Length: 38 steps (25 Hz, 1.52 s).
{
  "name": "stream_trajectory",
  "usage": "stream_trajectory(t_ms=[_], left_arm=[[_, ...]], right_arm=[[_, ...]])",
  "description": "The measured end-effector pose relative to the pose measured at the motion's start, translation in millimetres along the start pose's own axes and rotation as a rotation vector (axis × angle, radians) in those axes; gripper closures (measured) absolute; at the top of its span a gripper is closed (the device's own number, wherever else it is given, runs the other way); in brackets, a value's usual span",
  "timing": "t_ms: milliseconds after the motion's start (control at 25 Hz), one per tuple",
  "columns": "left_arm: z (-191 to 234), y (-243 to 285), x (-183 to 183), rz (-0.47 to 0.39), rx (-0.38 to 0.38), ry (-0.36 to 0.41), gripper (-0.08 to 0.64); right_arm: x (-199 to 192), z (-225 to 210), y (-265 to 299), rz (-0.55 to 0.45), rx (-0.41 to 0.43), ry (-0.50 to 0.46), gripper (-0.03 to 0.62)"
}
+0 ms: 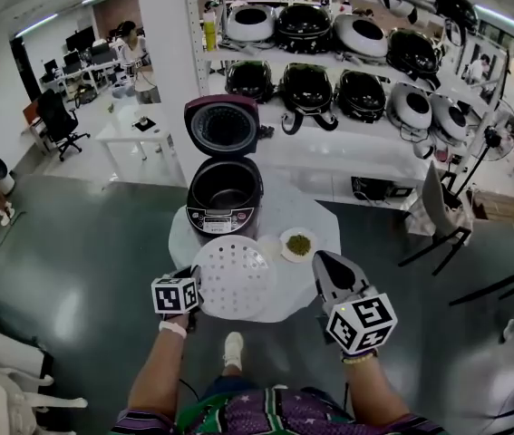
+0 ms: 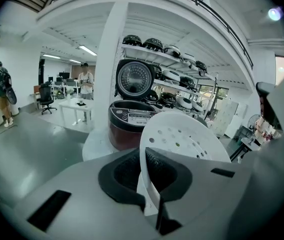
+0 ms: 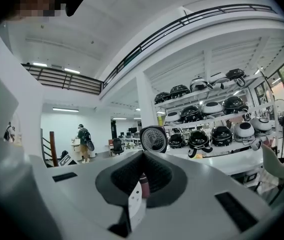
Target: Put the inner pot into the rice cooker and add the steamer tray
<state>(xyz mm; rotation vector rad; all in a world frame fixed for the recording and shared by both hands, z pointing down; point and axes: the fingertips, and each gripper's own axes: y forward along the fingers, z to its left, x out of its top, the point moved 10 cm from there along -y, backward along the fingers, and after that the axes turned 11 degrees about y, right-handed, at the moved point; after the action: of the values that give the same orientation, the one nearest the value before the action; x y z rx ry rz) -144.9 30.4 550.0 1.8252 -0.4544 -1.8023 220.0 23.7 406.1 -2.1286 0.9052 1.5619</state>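
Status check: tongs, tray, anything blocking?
Left tongs shut on steamer tray rim, tray held before the open rice cooker. Right tongs shut, apart from tray. Nothing between tray and cooker; small dish off to the side.

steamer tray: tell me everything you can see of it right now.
The steamer tray is a round white disc, plastic by its look, with rows of small holes and a low raised rim. The left tool is shut on its left rim, and nothing else appears to touch it. It is held up over the near edge of the round white table, just in front of the open rice cooker, perforated face towards the head camera.
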Motion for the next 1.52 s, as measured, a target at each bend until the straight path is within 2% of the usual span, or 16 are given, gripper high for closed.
stream_trajectory(t_ms=[360,680,800,960,1160,1520], left_arm=[[8,-18,28,-0.085,0.004,0.012,0.526],[42,2,82,-0.167,-0.009,-0.003,0.526],[59,15,98,-0.186,-0.021,-0.008,0.526],[85,42,125,-0.197,-0.021,-0.006,0.526],[120,80,157,-0.185,-0.037,0.021,0.526],[180,144,203,-0.168,-0.081,0.001,0.526]], right_arm=[[5,6,9,-0.008,0.011,-0.02,0.586],[21,7,58,0.014,0.009,-0.042,0.586],[26,11,82,0.022,0.004,-0.062,0.586],[34,11,120,0.024,-0.005,-0.031,0.586],[38,14,165,0.024,-0.046,-0.032,0.586],[46,17,222,0.015,-0.149,-0.028,0.586]])
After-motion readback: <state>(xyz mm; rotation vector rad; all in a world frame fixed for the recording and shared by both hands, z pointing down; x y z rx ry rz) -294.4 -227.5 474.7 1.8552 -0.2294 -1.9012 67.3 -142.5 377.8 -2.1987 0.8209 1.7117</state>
